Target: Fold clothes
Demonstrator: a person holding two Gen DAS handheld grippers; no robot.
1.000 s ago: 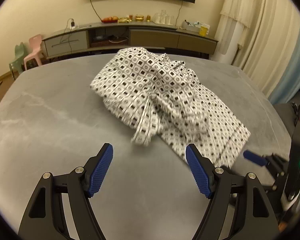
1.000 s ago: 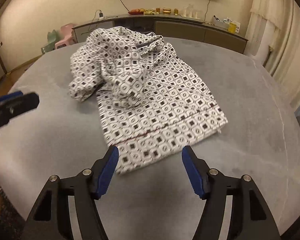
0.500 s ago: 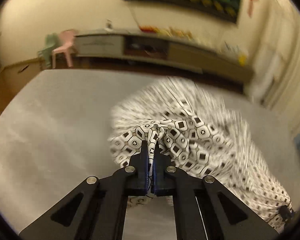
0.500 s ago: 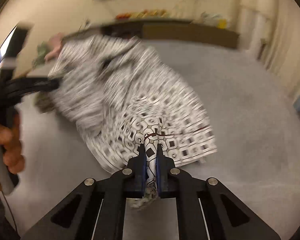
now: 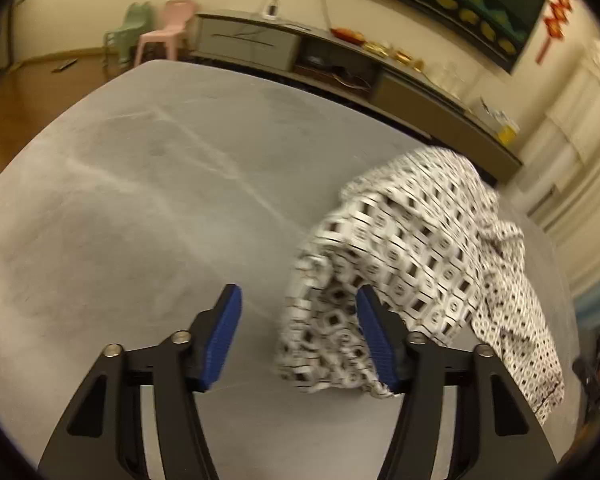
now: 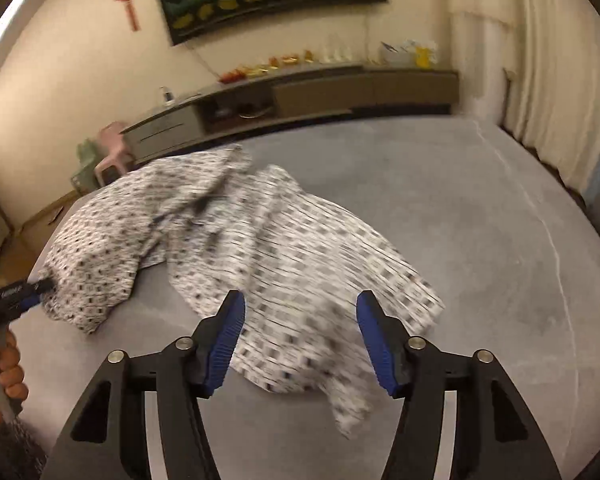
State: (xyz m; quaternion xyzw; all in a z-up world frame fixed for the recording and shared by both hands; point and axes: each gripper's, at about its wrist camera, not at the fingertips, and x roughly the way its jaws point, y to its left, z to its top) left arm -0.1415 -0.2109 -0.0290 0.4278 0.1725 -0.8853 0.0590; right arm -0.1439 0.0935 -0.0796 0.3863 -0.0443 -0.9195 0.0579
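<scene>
A white shirt with a black square print (image 5: 424, 264) lies crumpled on the grey table (image 5: 140, 208). My left gripper (image 5: 298, 336) is open and empty; the shirt's near edge lies between its blue pads and reaches to its right. In the right wrist view the shirt (image 6: 260, 240) spreads across the table's left and middle. My right gripper (image 6: 300, 340) is open and empty just above the shirt's near hem. The left gripper's tip (image 6: 24, 296) shows at the shirt's left edge, held by a hand (image 6: 0, 376).
A long low cabinet (image 6: 300, 96) with small items stands along the far wall. Pink and green plastic chairs (image 5: 156, 28) stand at the back left. Curtains (image 6: 560, 60) hang on the right. Bare table surface (image 6: 500, 220) lies right of the shirt.
Both grippers were open, shut on folds of the shirt and pulled it, and now stand open again. The shirt has shifted and lies rearranged on the table.
</scene>
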